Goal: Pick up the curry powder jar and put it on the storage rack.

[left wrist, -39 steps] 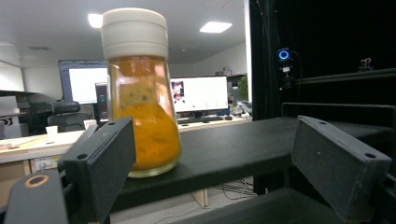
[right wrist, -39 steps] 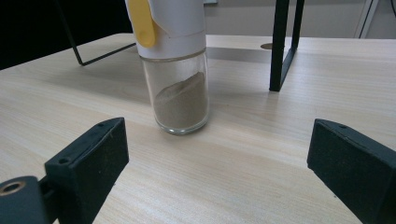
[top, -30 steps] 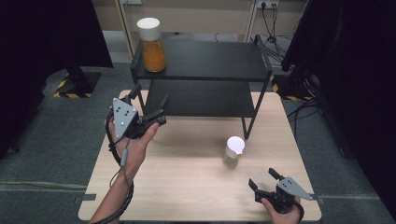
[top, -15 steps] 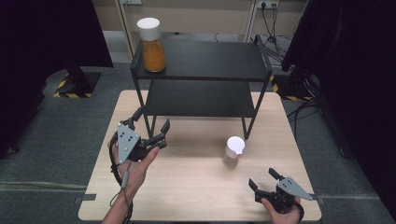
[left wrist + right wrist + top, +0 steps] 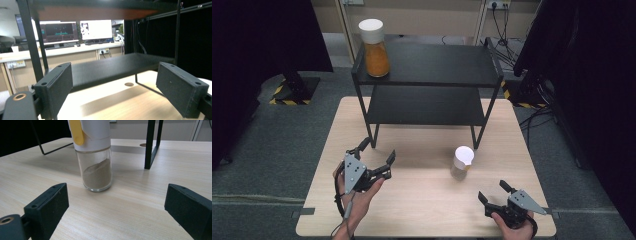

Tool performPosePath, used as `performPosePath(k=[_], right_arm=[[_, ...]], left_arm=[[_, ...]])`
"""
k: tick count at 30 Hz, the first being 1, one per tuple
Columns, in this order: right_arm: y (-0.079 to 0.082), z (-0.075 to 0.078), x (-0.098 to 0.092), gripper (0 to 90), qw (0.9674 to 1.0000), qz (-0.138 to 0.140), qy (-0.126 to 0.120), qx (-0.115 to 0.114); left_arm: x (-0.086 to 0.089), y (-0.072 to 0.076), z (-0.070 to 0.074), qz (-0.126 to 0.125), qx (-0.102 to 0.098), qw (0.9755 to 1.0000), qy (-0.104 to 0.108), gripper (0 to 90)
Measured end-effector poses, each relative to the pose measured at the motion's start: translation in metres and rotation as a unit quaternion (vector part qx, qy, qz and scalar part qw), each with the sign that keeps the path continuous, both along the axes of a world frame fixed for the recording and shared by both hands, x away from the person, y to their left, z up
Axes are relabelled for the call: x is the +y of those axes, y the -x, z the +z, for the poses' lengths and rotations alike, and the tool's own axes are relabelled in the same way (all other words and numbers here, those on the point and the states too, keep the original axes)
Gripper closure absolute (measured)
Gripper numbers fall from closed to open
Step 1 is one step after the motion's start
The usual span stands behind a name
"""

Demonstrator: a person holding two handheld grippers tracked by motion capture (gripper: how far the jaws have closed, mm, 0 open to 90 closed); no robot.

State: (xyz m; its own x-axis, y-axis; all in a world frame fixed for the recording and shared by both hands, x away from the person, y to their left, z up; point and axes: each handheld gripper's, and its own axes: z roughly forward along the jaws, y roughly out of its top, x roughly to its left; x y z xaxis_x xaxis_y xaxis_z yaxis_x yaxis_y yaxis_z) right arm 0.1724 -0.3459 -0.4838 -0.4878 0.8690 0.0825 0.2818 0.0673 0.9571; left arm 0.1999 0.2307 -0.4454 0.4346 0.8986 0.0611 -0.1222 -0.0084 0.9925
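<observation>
Glass jar of brownish powder stands on the desk, near the rack's leg. Right tool faces it, released, empty; left tool likewise wide, holding nothing.

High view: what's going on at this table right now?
A person holds a gripper in each hand over a wooden table. The right gripper, jaws open, points at a small glass jar of brownish powder standing in front of a black two-tier shelf. The left gripper, also open and empty, sits near the shelf's front left leg. A jar of orange powder stands on the top shelf.
</observation>
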Motion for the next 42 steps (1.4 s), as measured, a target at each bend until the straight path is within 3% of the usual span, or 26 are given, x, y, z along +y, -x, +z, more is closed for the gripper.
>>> performPosePath(k=[17,21,27,29,42], right_arm=[[0.000,0.000,0.000,5.5,1.0000,0.000,-0.003,0.002],[0.000,0.000,-0.001,5.5,1.0000,0.000,-0.003,0.001],[0.000,0.000,-0.001,5.5,1.0000,0.001,-0.003,0.001],[-0.001,0.000,-0.001,5.5,1.0000,0.001,-0.004,0.002],[0.000,0.000,-0.001,5.5,1.0000,0.003,-0.003,0.001]], left_arm=[[-0.001,0.008,-0.046,-0.007,0.059,0.9981,-0.016,12.8],[0.002,0.007,-0.053,-0.010,0.084,0.9964,-0.011,12.7],[0.005,0.007,-0.062,-0.007,0.102,0.9947,-0.009,12.6],[0.008,0.005,-0.065,-0.014,0.112,0.9936,0.006,12.5],[0.010,0.002,-0.072,-0.020,0.127,0.9917,0.006,12.2]])
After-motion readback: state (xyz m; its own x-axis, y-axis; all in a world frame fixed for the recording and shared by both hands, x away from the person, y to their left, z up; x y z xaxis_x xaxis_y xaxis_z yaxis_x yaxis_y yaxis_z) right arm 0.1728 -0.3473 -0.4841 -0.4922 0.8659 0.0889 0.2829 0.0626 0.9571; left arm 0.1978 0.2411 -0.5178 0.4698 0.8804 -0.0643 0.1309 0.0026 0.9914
